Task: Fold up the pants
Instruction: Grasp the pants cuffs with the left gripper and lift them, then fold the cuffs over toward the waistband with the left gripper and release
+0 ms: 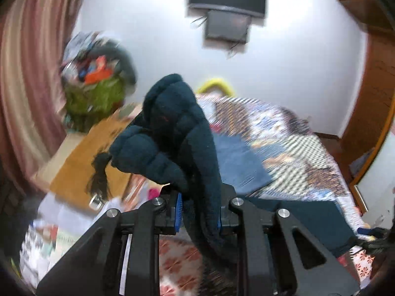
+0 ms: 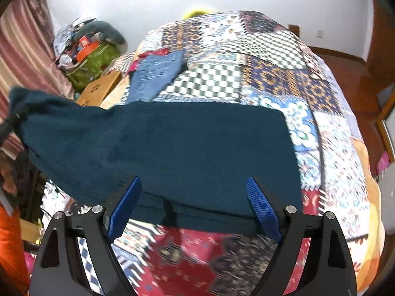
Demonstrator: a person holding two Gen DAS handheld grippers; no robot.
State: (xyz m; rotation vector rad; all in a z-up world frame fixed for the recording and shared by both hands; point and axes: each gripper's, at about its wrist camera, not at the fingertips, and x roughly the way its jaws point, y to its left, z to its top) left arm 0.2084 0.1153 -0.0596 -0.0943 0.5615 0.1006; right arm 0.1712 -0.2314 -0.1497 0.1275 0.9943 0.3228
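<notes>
Right hand-held gripper [image 2: 193, 206] spread wide over teal pants [image 2: 172, 153].

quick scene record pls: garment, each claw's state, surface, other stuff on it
garment: dark teal pants, one end lifted, rest lying flat
left claw: shut on bunched pants end
right claw: open, pads either side of the pants' near edge, not gripping
surface: bed with patchwork quilt
other: folded blue jeans at far left of bed
</notes>
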